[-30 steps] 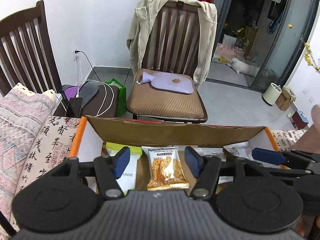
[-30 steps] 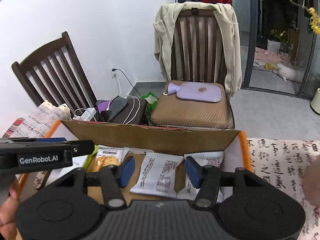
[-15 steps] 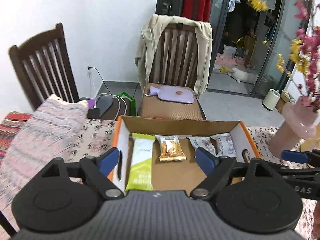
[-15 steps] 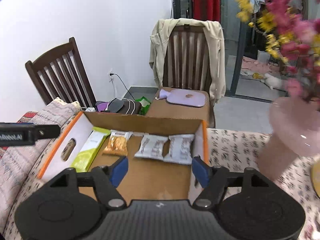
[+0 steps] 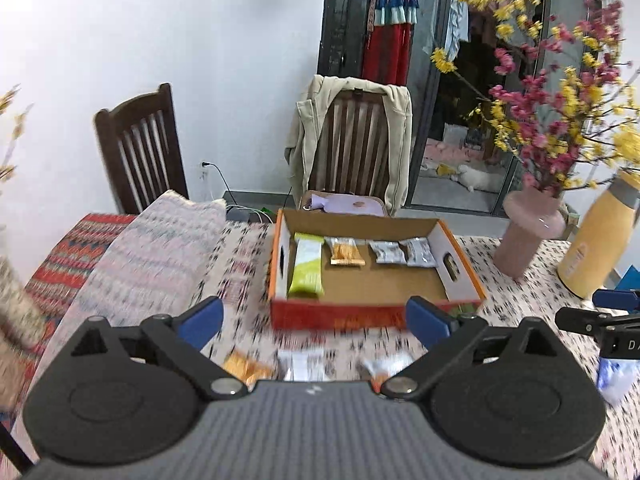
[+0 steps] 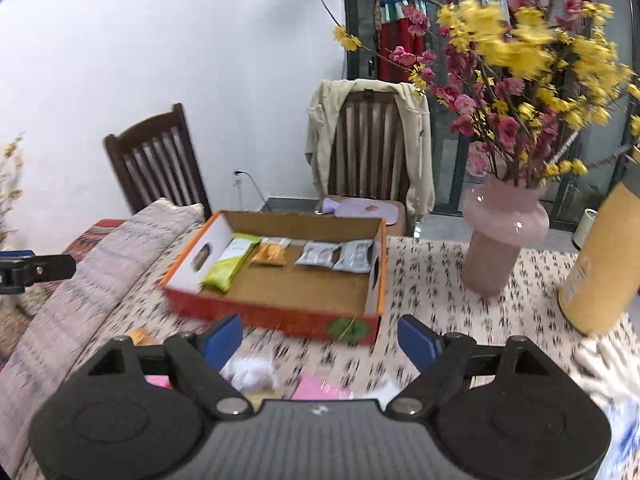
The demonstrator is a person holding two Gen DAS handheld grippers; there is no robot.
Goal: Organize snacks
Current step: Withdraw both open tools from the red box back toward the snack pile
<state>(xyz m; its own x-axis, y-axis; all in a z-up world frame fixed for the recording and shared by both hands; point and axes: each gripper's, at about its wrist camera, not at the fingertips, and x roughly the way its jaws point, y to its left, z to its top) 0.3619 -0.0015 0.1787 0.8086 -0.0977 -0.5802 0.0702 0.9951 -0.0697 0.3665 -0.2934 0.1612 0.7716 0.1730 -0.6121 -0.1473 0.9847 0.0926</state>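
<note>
A cardboard box [image 5: 372,316] [image 6: 276,318] with orange rims stands on the table. In it lie a green bar [image 5: 307,268] [image 6: 230,262], an orange snack pack [image 5: 346,252] [image 6: 271,254] and two grey packs [image 5: 402,252] [image 6: 335,255] in a row along the far wall. My left gripper [image 5: 314,318] is open and empty, held back in front of the box. My right gripper [image 6: 320,338] is open and empty, also in front of it. Loose snacks lie blurred on the table under the grippers: an orange pack [image 5: 244,368], white packs [image 5: 304,364] [image 6: 250,372] and a pink one [image 6: 316,390].
A pink vase [image 5: 528,236] [image 6: 502,236] with flowering branches stands right of the box. A tall yellow canister [image 5: 596,240] [image 6: 604,260] is further right. A patterned cushion [image 5: 148,256] [image 6: 92,280] lies to the left. Two wooden chairs [image 5: 356,148] stand behind the table.
Both grippers have pulled back and up from inside the box, and their jaws have opened wider. The whole box, the vase and loose snacks in front have come into view.
</note>
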